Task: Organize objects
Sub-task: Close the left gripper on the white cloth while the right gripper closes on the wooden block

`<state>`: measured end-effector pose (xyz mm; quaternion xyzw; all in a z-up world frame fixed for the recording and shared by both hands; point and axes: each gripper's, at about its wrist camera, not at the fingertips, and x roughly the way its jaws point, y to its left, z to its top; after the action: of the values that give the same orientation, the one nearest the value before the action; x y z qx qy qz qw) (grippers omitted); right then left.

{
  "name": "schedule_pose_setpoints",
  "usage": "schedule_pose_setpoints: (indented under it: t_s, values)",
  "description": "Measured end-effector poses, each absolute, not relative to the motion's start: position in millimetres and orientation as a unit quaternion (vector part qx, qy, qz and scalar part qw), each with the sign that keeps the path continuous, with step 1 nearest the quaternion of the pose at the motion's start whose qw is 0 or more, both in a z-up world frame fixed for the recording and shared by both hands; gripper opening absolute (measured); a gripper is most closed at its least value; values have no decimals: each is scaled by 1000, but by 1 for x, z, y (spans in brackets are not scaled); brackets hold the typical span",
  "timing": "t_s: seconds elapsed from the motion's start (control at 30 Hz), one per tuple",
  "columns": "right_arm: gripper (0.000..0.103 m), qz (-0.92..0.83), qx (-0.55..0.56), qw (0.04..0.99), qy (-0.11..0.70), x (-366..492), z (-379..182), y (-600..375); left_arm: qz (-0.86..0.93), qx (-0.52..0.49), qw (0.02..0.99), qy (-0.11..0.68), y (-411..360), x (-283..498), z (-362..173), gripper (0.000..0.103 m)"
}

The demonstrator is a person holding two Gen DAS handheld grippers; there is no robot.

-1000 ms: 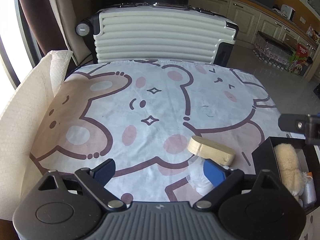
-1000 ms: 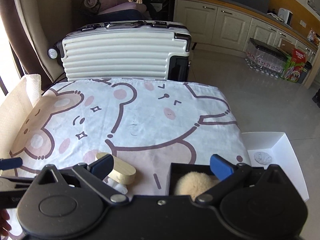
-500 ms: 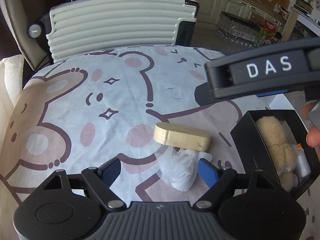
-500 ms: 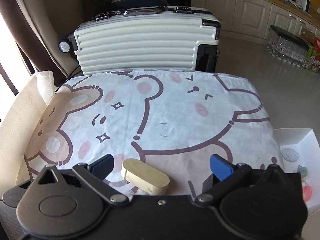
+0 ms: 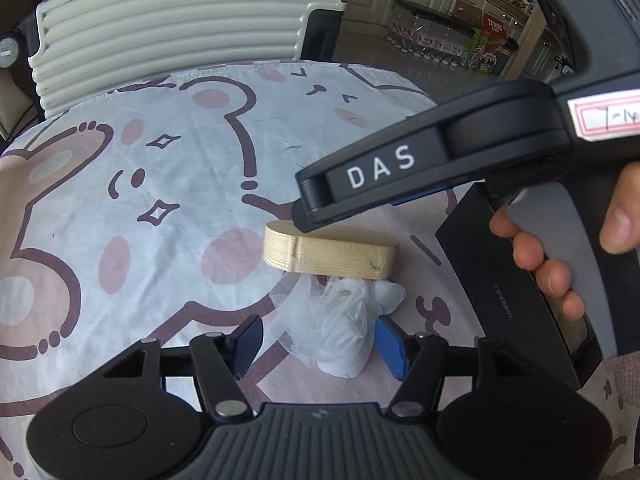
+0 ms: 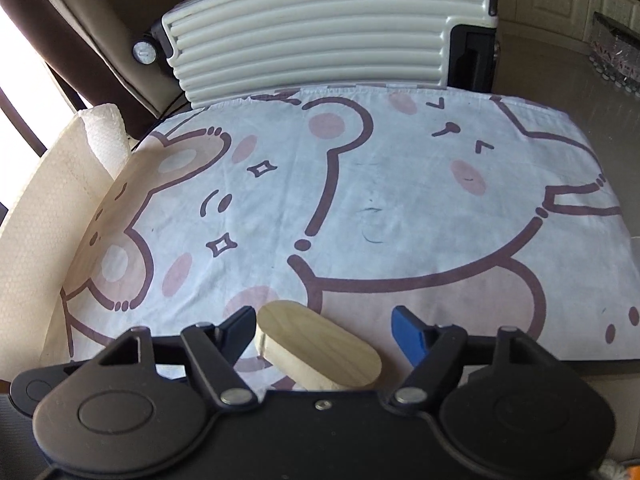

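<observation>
A pale wooden oval block (image 5: 332, 254) lies on the bear-print tablecloth (image 5: 160, 200), with a crumpled white mesh bundle (image 5: 340, 328) just in front of it. My left gripper (image 5: 320, 342) points steeply down and straddles the bundle. Its jaws are closing, and the blue pads do not visibly press on it. My right gripper (image 6: 324, 330) straddles the wooden block (image 6: 320, 350), jaws closing, with a gap still at the right pad. In the left wrist view the right gripper's black body (image 5: 380, 172) hangs over the block, held by a hand (image 5: 560, 248).
A black open box (image 5: 500, 280) stands at the right of the table, partly behind the hand. A cream ribbed suitcase (image 6: 320, 36) stands behind the table's far edge. White paper towel (image 6: 52, 208) rises along the left edge. A kitchen floor lies to the right.
Both grippers have sunk toward the table and their jaws have narrowed. The left one now has the white bundle between its fingers. The right one has shifted left from the black box to the block.
</observation>
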<state>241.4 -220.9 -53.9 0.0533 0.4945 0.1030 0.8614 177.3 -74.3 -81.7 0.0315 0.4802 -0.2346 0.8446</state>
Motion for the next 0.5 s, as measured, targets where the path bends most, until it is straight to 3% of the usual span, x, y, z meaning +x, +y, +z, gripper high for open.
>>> schedule_pose_setpoints:
  t_s: [0.2, 0.37, 0.5]
  values:
    - [75, 115, 52, 851, 510, 248, -71, -222, -252, 22, 834, 491, -78, 183, -92, 60]
    - [75, 122, 63, 846, 515, 249, -74, -227, -275, 19, 818, 506, -88, 186, -98, 41]
    - [75, 123, 71, 844, 517, 249, -74, -230, -288, 24, 806, 517, -93, 185, -98, 34]
